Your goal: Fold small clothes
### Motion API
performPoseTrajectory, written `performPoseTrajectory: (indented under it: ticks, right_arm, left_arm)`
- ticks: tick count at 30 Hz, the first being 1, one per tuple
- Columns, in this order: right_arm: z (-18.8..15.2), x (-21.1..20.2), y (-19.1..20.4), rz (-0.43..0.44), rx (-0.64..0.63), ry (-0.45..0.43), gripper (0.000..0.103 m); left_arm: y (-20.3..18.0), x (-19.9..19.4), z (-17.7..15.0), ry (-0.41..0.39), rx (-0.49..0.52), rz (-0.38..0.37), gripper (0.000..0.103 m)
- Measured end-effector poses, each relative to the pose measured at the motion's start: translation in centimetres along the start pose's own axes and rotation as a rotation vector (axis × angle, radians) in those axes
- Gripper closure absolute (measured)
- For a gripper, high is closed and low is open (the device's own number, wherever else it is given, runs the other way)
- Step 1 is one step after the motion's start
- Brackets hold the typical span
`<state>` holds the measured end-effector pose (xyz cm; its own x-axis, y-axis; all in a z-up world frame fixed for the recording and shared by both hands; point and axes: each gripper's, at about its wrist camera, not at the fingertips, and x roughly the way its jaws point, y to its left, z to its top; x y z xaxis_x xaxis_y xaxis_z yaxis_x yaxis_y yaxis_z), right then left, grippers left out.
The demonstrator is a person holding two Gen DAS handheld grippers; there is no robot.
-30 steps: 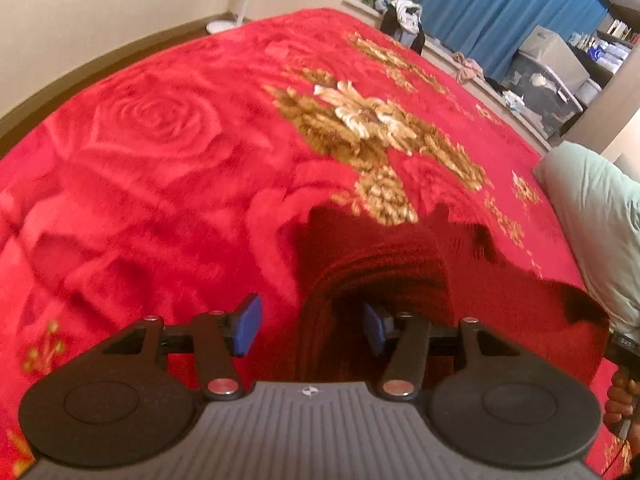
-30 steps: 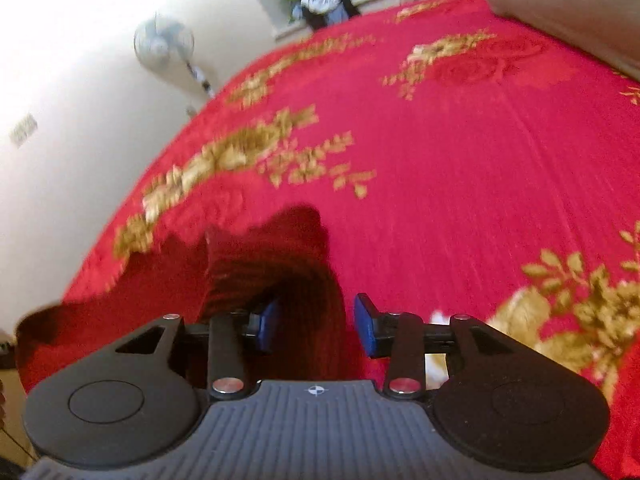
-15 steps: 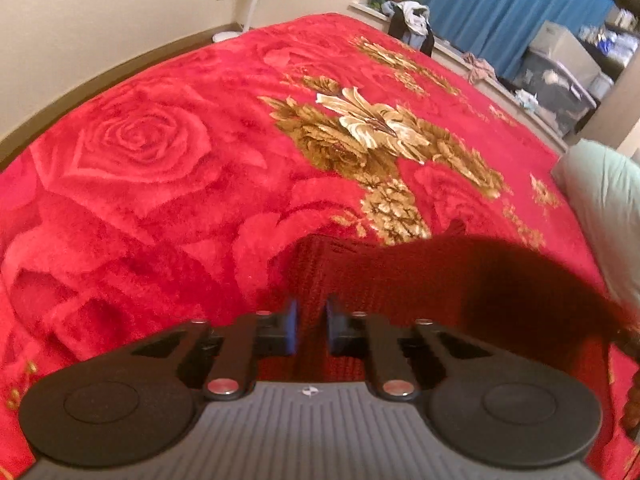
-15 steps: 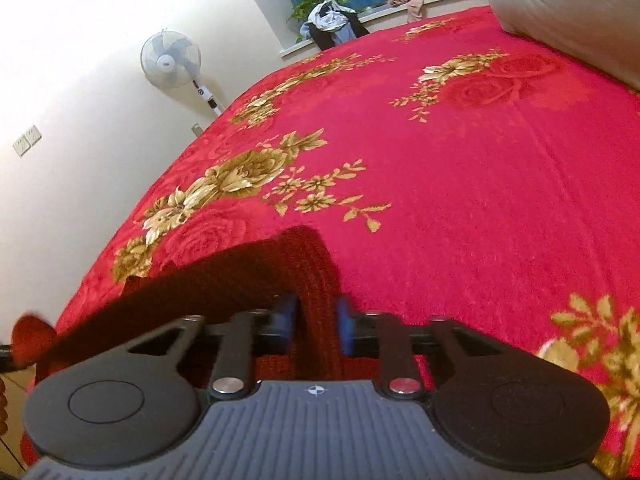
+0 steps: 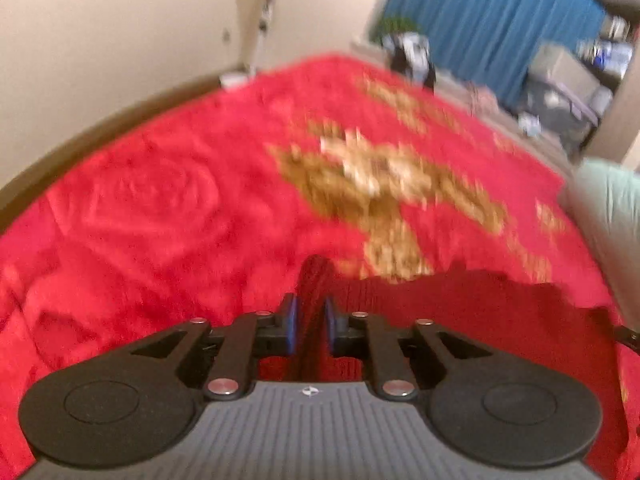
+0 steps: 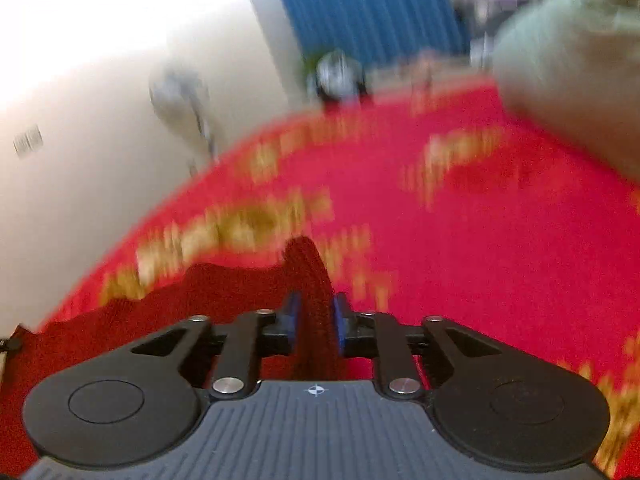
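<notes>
Both grippers' jaws have eased slightly wider around the garment (image 5: 460,312)

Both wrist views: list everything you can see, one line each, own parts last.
garment: one, dark red knit, stretched between both grippers over the bed
blanket: one, red with gold flowers, covering the bed
pillow: one, pale green, far right of the bed
curtain: one, blue, back wall
fan: one, white, blurred, by the wall
storage boxes: count unclear, grey, beside the curtain
left gripper: black with blue pads, pinching the garment's edge
right gripper: black with blue pads, pinching the other edge
</notes>
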<state>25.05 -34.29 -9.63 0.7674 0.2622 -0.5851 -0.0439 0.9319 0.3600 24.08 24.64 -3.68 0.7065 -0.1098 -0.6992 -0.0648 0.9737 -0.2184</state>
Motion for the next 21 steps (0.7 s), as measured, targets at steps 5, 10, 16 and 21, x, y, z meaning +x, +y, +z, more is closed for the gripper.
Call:
performPoseTrajectory:
  ticks: [5,10,16,21]
  right_arm:
    - [-1.2,0.0,0.2,-0.024,-0.005,0.126,0.066]
    - [-2.0,-0.9,0.1,-0.017,0.05,0.166,0.066]
    - [-2.7,-2.4,0.6,0.019,0.074,0.116,0.09]
    - [-1.6,-6.2,2.0,0.032,0.024,-0.101,0.092]
  left_arm:
    - [1.2,0.7,-1.5,0.145,-0.017,-0.024,0.051]
    - [3.2,1.0,-2.7,0.238,-0.105,-0.072,0.052]
    - [2.5,-1.0,-2.6,0.145,-0.045,-0.098,0.09]
    - [1.9,-4.8,-2.4,-0.051,-0.015,-0.1,0.09]
